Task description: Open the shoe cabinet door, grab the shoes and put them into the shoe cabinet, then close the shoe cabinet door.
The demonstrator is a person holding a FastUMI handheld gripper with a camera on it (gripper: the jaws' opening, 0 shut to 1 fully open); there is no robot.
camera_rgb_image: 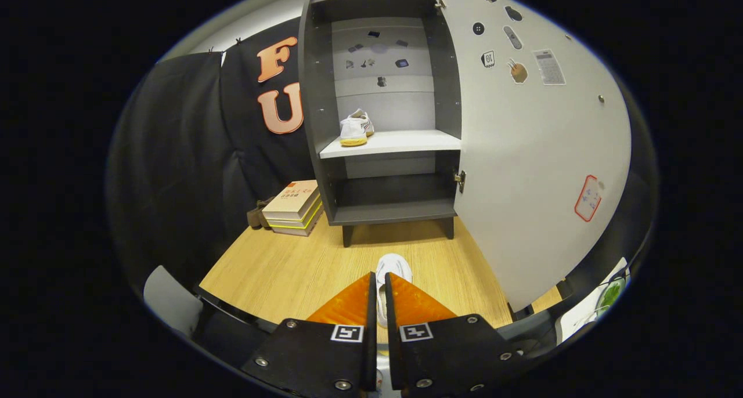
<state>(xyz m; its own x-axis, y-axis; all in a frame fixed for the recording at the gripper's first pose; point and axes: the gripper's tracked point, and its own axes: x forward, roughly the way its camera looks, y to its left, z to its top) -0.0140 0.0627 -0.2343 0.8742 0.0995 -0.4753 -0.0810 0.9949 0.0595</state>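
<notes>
I've got the gripper (pixel 380 290) clenched on the 2nd shoe (pixel 393 268) over the table's (pixel 273 270) near edge, cabinet (pixel 386 212) door (pixel 540 154) open w/ one shoe (pixel 355 128) on its shelf (pixel 400 143); prob light, soft upper, so grip the stiffer collar.

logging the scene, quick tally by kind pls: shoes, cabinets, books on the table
Shoes: 2, one on the cabinet's white shelf, one white shoe pinched between the gripper fingers
Shoe cabinets: 1, the cabinet with its door open
Books: about 3, a stack left of the cabinet
Total: about 6
</notes>
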